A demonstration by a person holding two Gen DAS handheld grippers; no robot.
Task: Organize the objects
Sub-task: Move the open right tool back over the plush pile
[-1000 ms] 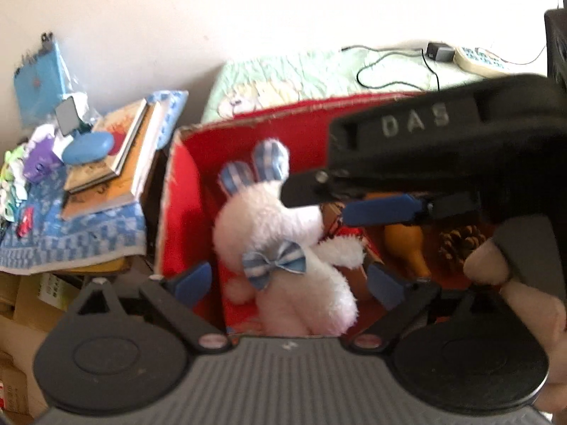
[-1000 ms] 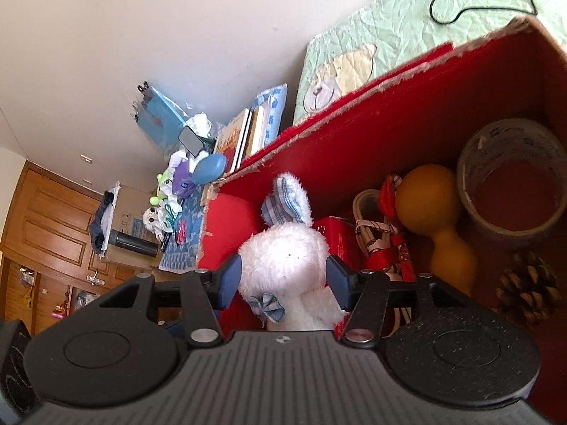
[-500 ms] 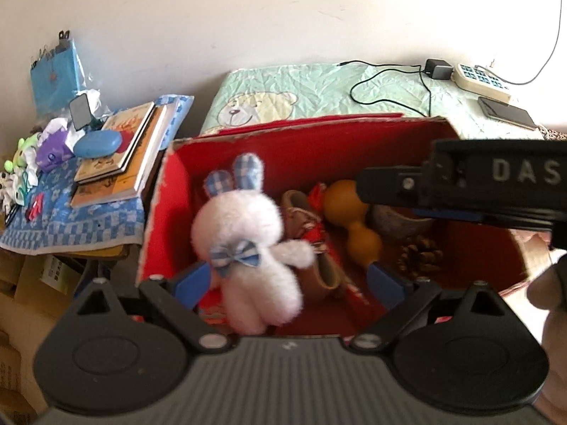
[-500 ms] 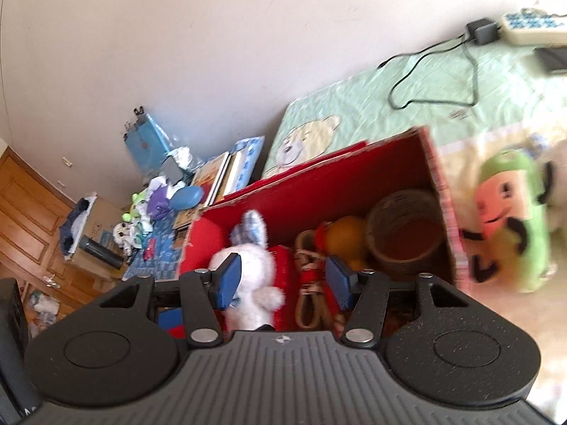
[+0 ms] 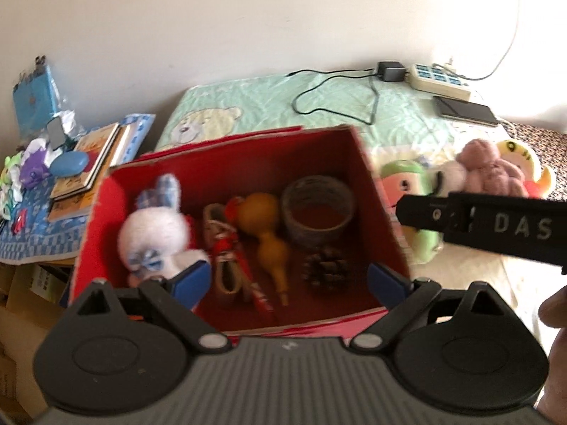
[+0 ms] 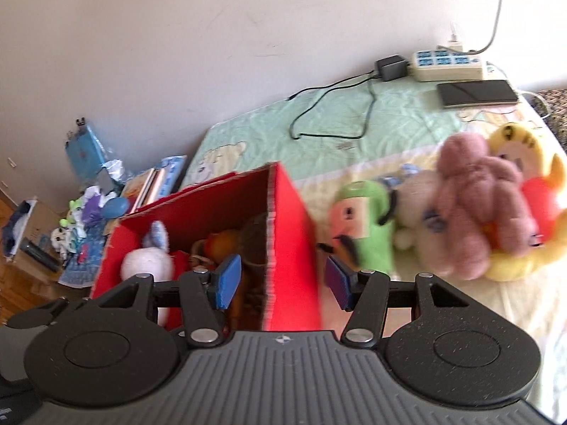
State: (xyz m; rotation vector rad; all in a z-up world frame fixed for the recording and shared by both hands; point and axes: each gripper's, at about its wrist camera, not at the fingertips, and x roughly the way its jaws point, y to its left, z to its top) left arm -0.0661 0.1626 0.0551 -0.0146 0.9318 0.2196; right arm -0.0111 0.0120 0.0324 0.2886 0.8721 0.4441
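A red box (image 5: 386,212) sits on the bed and also shows in the right wrist view (image 6: 290,226). In it lie a white plush rabbit (image 5: 152,230), an orange gourd (image 5: 265,223), a tape roll (image 5: 319,209) and a pine cone (image 5: 326,269). My left gripper (image 5: 290,276) is open and empty above the box's near edge. My right gripper (image 6: 283,283) is open and empty over the box's right wall. Right of the box lie a green plush (image 6: 365,226), a pink plush (image 6: 478,191) and a yellow plush (image 6: 524,163).
A power strip (image 6: 446,65), a charger with cable (image 6: 389,67) and a phone (image 6: 475,92) lie on the green bear blanket (image 5: 248,106) behind the box. A cluttered side table with books (image 5: 85,163) stands to the left.
Both grippers have pulled back and up from the box. The right gripper swung right, bringing the plush toys beside the box into view. The rabbit stays in the box.
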